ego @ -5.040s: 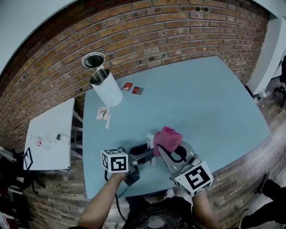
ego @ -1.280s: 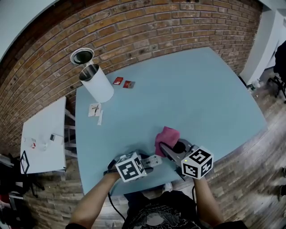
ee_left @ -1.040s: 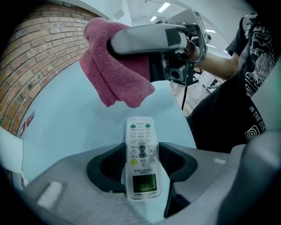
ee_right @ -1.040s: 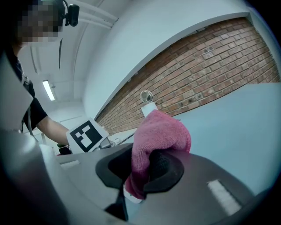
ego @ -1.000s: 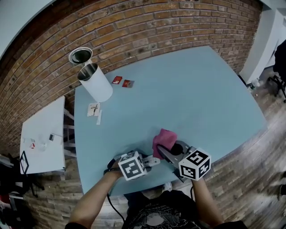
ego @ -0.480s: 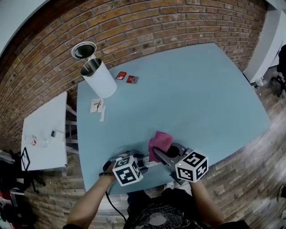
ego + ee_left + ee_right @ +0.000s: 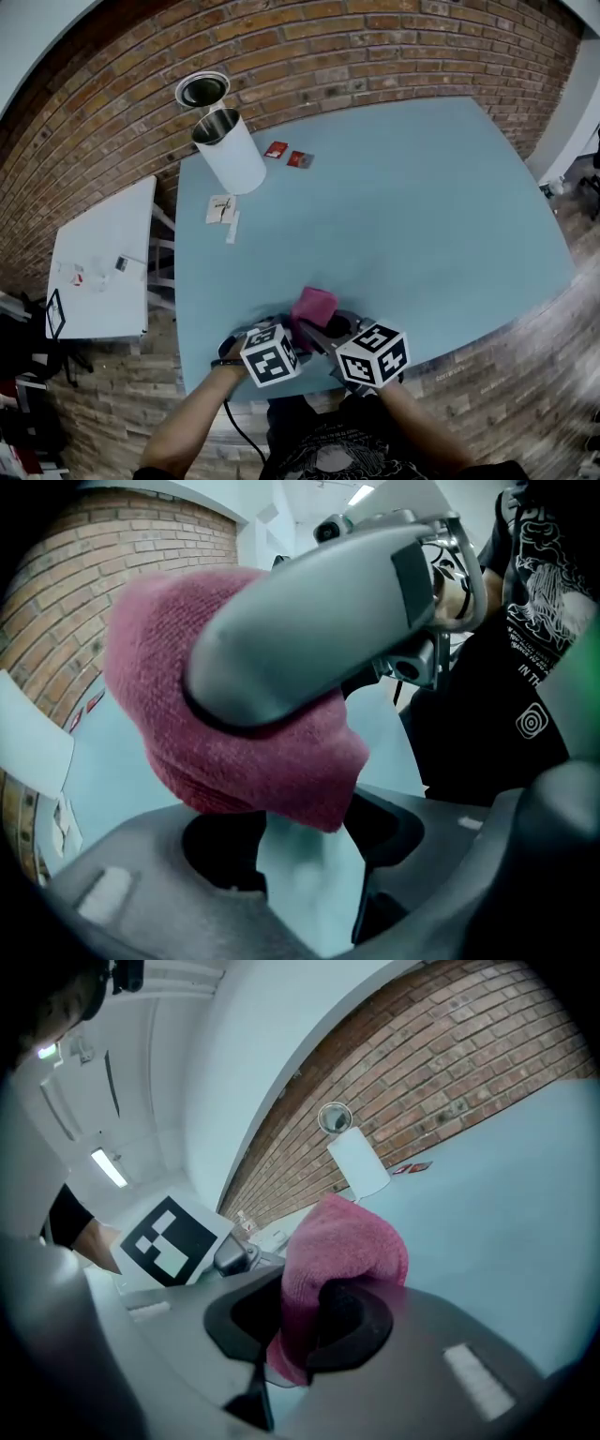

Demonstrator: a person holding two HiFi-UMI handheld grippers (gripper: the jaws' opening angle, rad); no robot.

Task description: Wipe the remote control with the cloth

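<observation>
Our right gripper point(image 7: 296, 1324) clamps the cloth point(image 7: 349, 1241); our left gripper point(image 7: 307, 892) grips the remote point(image 7: 300, 855) at the table's point(image 7: 422, 206) near edge, open surface beyond

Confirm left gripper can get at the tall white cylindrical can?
Probably not without leaning in: left gripper sits at the near edge of the blue table, the tall white cylindrical can near its far left corner. Nothing blocks it.

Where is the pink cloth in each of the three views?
Head view: pink cloth low centre.
Left gripper view: large, upper left to centre.
Right gripper view: centre, clamped in the right tool.
Shared landmark: the brick wall, behind it in all three.
</observation>
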